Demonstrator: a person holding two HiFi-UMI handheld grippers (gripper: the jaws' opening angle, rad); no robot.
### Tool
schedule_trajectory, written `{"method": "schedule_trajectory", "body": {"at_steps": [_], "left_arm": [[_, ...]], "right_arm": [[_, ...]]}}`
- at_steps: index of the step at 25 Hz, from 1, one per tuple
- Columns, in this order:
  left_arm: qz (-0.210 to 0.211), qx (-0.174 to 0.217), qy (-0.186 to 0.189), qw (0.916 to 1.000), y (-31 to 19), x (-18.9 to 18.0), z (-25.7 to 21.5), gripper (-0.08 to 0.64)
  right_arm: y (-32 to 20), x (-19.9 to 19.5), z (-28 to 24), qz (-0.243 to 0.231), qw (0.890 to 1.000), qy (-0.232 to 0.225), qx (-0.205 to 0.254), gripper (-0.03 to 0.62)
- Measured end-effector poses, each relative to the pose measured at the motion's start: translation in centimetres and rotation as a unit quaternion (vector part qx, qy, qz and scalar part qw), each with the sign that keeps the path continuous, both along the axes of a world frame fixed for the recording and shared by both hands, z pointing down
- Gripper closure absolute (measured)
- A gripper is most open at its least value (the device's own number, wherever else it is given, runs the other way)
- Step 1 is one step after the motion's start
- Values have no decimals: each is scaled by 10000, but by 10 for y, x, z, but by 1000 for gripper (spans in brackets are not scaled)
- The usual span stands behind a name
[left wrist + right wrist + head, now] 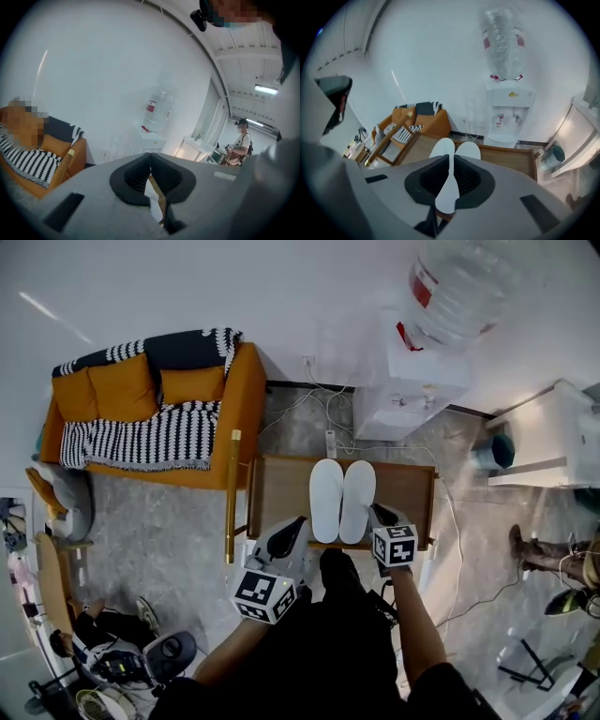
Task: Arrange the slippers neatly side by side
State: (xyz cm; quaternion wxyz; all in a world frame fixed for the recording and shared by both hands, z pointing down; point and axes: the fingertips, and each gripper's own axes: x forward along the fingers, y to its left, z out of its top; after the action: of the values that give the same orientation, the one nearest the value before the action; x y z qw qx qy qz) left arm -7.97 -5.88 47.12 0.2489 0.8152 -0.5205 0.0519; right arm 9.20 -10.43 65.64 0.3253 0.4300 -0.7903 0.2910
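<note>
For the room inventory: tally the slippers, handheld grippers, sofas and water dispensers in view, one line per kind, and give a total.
white slippers: 2
grippers: 2
orange sofa: 1
water dispenser: 1
Total: 6
</note>
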Motion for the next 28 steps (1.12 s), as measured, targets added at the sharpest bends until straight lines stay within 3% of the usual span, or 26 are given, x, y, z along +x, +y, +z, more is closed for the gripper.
{"method": "schedule_trajectory", "body": {"at_steps": [9, 19, 28], "left_arm": [[129, 229, 62, 9996, 20, -7, -16, 543], [275, 658, 123, 9974, 41, -15, -52, 543], [455, 772, 93, 9959, 50, -10, -55, 543]], "right_arm": [[13, -8, -109, 539, 9925, -581, 933, 571], [67, -36, -212, 610, 9696, -1073, 2113, 572], [102, -47, -237, 752, 9613, -1141, 2394, 580]]}}
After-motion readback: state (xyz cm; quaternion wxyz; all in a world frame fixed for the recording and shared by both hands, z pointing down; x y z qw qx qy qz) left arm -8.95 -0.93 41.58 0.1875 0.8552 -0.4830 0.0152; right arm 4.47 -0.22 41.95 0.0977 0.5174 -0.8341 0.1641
